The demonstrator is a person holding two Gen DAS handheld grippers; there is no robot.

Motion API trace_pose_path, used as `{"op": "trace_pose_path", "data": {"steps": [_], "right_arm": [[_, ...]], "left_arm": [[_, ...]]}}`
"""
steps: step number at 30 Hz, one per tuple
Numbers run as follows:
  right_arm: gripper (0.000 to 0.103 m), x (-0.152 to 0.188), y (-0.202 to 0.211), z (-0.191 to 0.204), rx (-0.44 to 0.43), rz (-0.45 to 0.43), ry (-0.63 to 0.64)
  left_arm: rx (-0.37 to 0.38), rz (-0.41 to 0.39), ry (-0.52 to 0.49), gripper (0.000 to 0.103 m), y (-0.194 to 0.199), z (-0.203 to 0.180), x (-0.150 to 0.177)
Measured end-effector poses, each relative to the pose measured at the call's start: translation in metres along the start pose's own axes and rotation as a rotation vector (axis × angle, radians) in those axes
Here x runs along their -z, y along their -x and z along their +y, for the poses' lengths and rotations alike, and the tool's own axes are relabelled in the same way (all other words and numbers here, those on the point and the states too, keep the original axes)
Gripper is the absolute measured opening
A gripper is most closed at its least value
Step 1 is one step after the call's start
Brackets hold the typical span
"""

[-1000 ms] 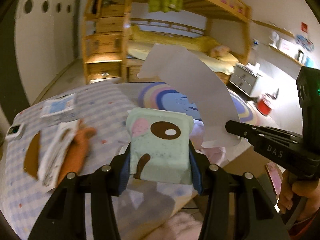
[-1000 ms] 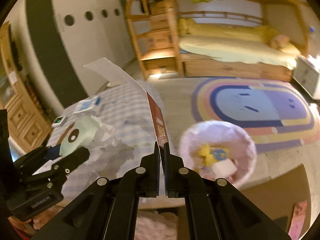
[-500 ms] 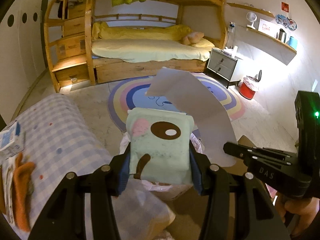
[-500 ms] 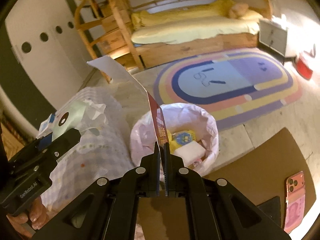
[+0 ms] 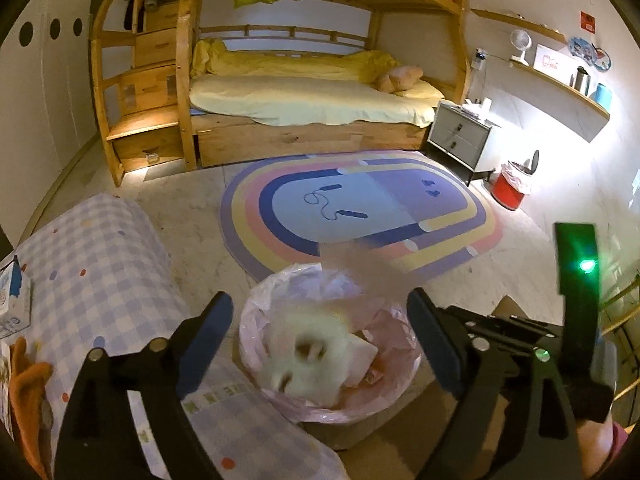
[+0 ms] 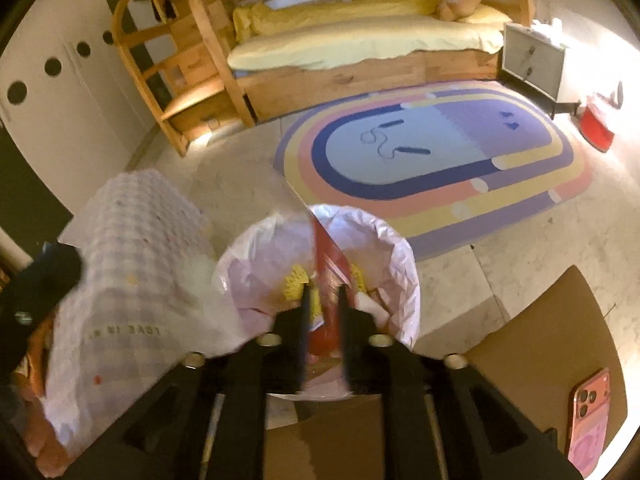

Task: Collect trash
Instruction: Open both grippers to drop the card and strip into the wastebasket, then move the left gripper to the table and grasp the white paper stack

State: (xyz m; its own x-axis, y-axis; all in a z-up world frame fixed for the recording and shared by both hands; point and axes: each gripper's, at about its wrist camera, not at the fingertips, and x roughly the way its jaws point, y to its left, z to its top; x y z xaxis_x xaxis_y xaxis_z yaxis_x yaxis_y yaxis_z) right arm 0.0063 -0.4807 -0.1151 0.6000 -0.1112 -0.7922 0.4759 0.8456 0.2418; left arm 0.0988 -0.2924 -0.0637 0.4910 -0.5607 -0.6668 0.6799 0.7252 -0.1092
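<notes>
A bin lined with a pink bag [image 5: 256,344] [image 6: 384,256] stands on the floor beside the table. My left gripper [image 5: 320,312] is open above it. The pale green pack with a brown spot [image 5: 308,360] is blurred, loose below the jaws over the bin. My right gripper [image 6: 323,300] is open over the bin. The red and white card [image 6: 330,264] is blurred between its parted jaws, tilted into the bin. Yellow trash [image 6: 294,284] lies inside.
A table with a checked cloth [image 5: 100,280] [image 6: 136,264] is at left, with an orange item [image 5: 28,384] and a small carton [image 5: 12,304]. A brown board [image 6: 552,332] with a pink phone [image 6: 588,412] lies at right. A rug [image 5: 360,208] and bunk bed [image 5: 304,96] are beyond.
Both grippers have opened above the bin. The green pack has left the left jaws and drops toward the bin. The card has come loose in the right jaws and tips down.
</notes>
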Motion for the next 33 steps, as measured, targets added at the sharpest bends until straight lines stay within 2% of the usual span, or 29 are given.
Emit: {"op": "trace_pose_path", "data": {"steps": [4,16,25,28,33], "right_arm": [[0.026,0.007,0.011,0.003,-0.001,-0.013,0.006],[0.026,0.02,0.096,0.046,-0.078,-0.119,0.099],[0.026,0.028,0.126,0.124,-0.192,-0.148,0.253],[0.027,0.037,0.128,0.157,-0.234,-0.138,0.321],[0.037,0.055,0.126,0.207,-0.288,-0.113,0.431]], "left_arm": [[-0.019,-0.009,0.035,0.087,0.016,0.015,0.004],[-0.092,-0.075,0.102,0.087,0.101,0.047,0.024],[-0.201,-0.101,0.169,0.087,0.168,0.095,0.06],[-0.272,-0.117,0.194,0.087,0.192,0.115,0.076],[-0.389,-0.116,0.238,0.087,0.222,0.155,0.108]]}}
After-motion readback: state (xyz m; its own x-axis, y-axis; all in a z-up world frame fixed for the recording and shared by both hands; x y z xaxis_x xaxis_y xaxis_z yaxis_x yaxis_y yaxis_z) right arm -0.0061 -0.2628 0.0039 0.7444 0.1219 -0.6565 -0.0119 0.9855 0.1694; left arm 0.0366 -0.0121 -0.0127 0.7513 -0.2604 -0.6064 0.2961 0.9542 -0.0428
